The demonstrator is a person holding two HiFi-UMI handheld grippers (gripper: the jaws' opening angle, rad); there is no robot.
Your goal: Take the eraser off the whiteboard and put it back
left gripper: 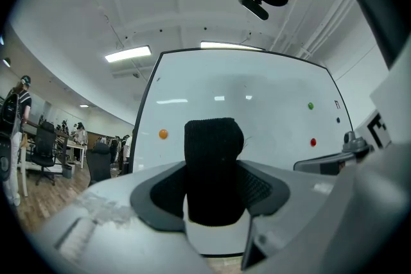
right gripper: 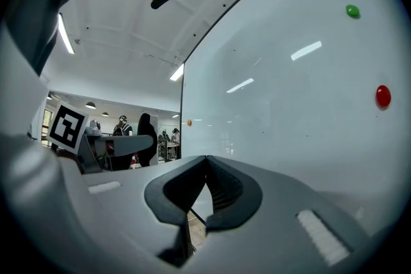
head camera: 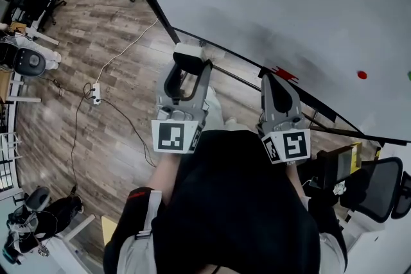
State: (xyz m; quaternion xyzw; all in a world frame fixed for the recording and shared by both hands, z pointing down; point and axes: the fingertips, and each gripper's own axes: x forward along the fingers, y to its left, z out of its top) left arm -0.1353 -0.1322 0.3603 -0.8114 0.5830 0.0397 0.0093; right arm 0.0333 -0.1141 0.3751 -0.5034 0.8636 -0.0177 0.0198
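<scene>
Left gripper (head camera: 191, 67) clamps one eraser (head camera: 188, 51); right gripper (head camera: 274, 79) closed, empty.

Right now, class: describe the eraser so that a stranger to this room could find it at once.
Find the big whiteboard. Near its lower edge the left tongs grip the eraser. It is a block with black felt on white, unlike the small round magnets on the board.
</scene>
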